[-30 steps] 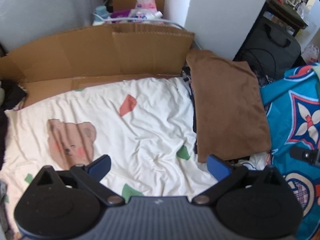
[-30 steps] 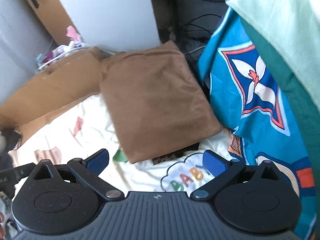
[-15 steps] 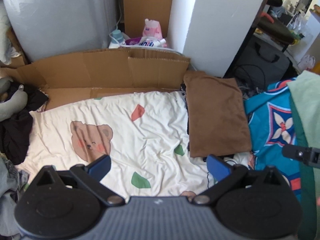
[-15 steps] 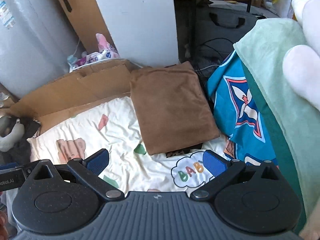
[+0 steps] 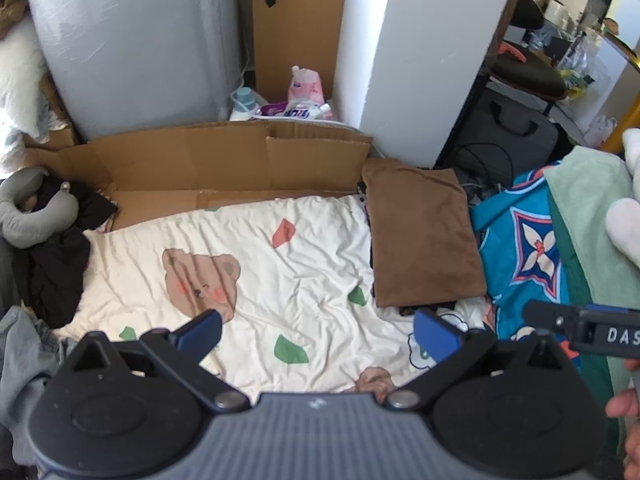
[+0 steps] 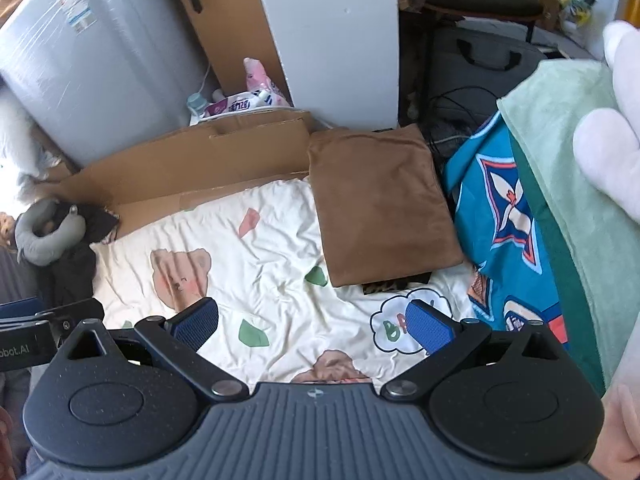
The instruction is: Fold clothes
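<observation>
The folded brown garment [image 5: 424, 240] lies flat at the right edge of the cream bear-print sheet [image 5: 256, 264], just beside the blue patterned blanket [image 5: 524, 248]; a darker folded piece peeks out under its near edge. Compared with a second ago, we now see it smaller and farther off in both views, with much more of the room showing: the flattened cardboard [image 5: 224, 168] behind the sheet, the wrapped grey appliance [image 5: 128, 48], the white pillar [image 5: 424, 48], and the grey neck pillow [image 5: 32, 216] on dark clothes at the left. We have pulled both grippers up and back from the garment.

Our left gripper [image 5: 318, 330] hovers above the sheet's near part, jaws spread wide, holding nothing. Our right gripper [image 6: 314, 326] hangs likewise, wide apart and empty, level with the left one, whose body shows at the left edge of its view. A fingertip [image 5: 624, 404] shows at the right edge.
</observation>
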`<state>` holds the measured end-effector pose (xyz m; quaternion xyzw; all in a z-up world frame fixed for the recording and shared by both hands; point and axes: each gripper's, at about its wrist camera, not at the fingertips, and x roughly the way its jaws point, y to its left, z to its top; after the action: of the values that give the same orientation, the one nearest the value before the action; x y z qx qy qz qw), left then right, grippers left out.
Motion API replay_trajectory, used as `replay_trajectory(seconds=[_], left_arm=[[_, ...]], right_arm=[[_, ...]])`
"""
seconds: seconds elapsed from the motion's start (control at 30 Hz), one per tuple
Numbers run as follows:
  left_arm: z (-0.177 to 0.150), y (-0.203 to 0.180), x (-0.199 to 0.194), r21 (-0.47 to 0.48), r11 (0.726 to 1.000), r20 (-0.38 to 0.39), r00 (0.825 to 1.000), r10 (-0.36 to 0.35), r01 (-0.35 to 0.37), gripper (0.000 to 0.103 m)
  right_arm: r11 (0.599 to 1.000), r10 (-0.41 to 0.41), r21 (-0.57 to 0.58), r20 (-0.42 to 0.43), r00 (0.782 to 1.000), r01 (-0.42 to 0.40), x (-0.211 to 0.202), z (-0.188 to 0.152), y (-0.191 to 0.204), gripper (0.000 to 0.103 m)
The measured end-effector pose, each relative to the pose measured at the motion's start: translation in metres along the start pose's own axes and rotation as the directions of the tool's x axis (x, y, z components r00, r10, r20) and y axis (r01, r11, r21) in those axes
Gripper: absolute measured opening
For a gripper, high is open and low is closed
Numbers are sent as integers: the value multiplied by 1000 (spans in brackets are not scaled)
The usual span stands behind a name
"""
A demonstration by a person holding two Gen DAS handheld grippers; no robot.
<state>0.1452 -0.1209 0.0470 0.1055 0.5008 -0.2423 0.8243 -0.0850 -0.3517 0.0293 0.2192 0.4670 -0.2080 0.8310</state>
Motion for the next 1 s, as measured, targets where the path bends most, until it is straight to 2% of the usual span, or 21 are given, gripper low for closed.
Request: replay_trajectory(seconds=[0.27, 0.5, 0.77, 1.0], left_arm=[[-16, 17, -7, -66, 998, 5, 1000, 20, -20, 103], [-33, 22, -18, -62, 998, 0, 999, 32, -32, 103], [-57, 28, -43, -57, 998, 26, 999, 33, -31, 103], [-81, 40, -70, -99, 995, 60, 998, 26, -20, 103]], right_arm=[[998, -32, -46, 12, 999, 32, -8, -13, 10, 103], [999, -31, -42, 18, 999, 32, -19, -35, 15, 103], [997, -34, -63, 49, 998, 37, -43, -65, 33, 103], [995, -27, -91, 68, 997, 33, -69, -96, 58, 103]])
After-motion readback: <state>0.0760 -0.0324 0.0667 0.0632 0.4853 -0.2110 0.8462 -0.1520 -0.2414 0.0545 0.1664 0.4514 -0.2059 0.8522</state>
